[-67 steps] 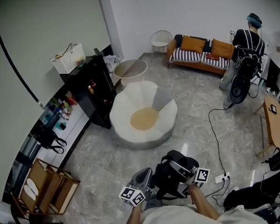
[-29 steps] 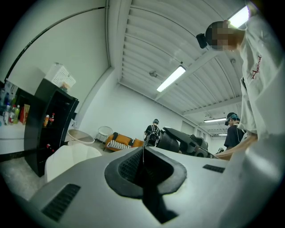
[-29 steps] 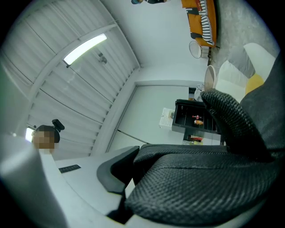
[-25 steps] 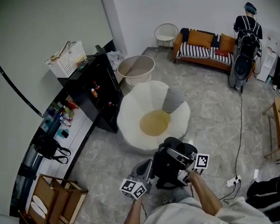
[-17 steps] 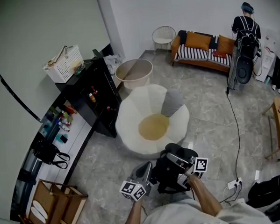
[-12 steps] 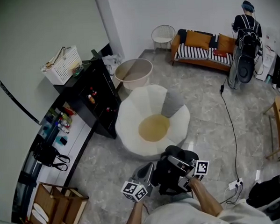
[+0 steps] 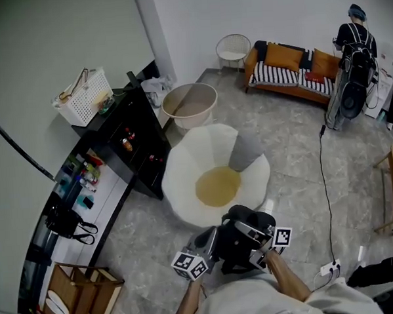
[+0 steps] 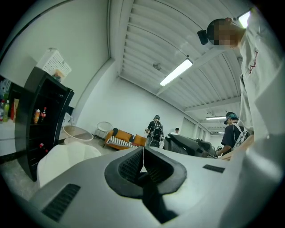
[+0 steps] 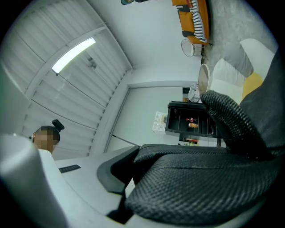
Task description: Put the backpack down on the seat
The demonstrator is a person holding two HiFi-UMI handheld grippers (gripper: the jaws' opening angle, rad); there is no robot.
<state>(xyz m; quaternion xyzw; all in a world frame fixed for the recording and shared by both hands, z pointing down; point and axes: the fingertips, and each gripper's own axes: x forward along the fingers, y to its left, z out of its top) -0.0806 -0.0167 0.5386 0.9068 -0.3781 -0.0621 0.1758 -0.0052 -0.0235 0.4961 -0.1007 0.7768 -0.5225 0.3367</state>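
The black backpack [image 7: 242, 237] hangs in front of me, just short of the near rim of the white petal-shaped seat [image 7: 184, 167] with its yellow centre. My right gripper [image 7: 261, 243] is shut on the backpack's black mesh strap [image 9: 200, 187], which fills the right gripper view; the seat [image 9: 225, 73] shows beyond it. My left gripper [image 7: 202, 243] is beside the backpack on its left, apart from it. Its jaws are shut with nothing between them [image 8: 143, 153]. The backpack [image 8: 189, 144] shows to the right in the left gripper view.
A grey cushion [image 7: 247, 150] leans on the seat's far right. A black cabinet [image 7: 133, 133] with a white basket [image 7: 81, 97] stands left of the seat, a round tub [image 7: 190, 101] behind it. An orange striped sofa [image 7: 293, 66], a person [image 7: 358, 39] and a floor cable [image 7: 322, 179] are at the right.
The seat has come closer to me and the backpack. Both grippers keep their hold and spacing; the backpack still hangs from the right gripper.
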